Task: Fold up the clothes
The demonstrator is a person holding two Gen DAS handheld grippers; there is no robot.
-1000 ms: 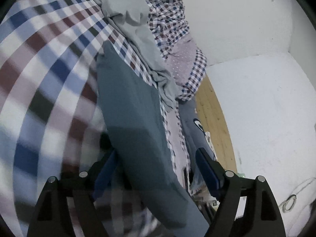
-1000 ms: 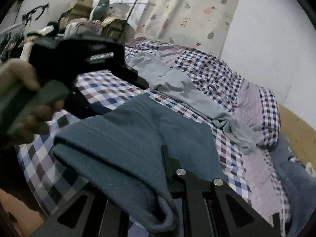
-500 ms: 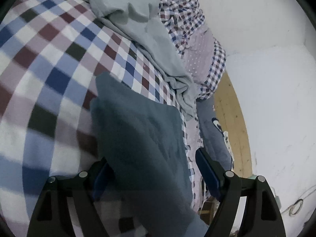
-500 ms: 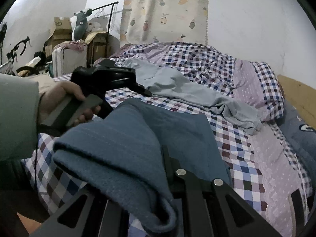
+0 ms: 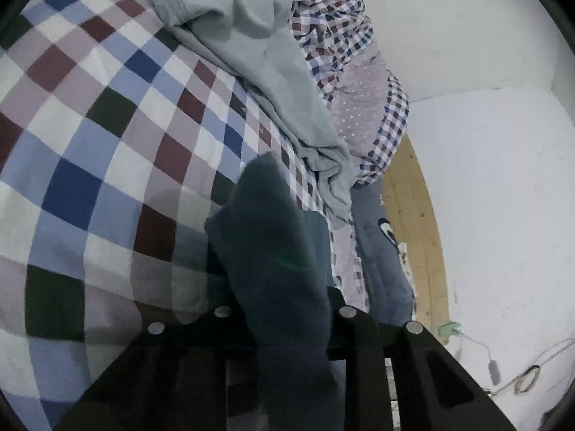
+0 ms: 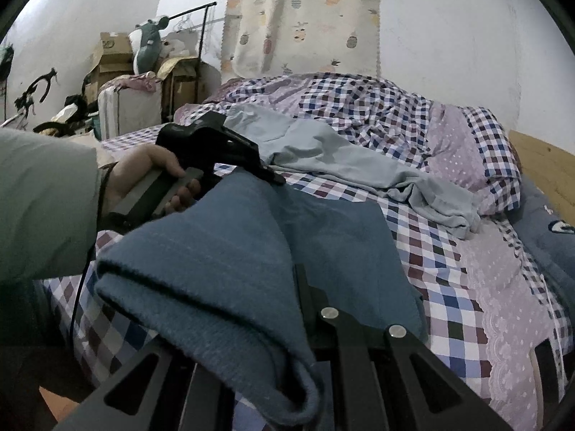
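A blue towel (image 6: 230,262) lies draped over the right gripper (image 6: 305,298), whose jaws are closed on its fabric. To the left, a hand (image 6: 143,172) in a green sleeve (image 6: 43,201) holds the left gripper (image 6: 276,179), its tip touching the towel's far edge. Beyond, a grey garment (image 6: 352,165) sprawls across the checked bed sheet (image 6: 449,287), with boxes (image 6: 115,57) stacked by the wall.
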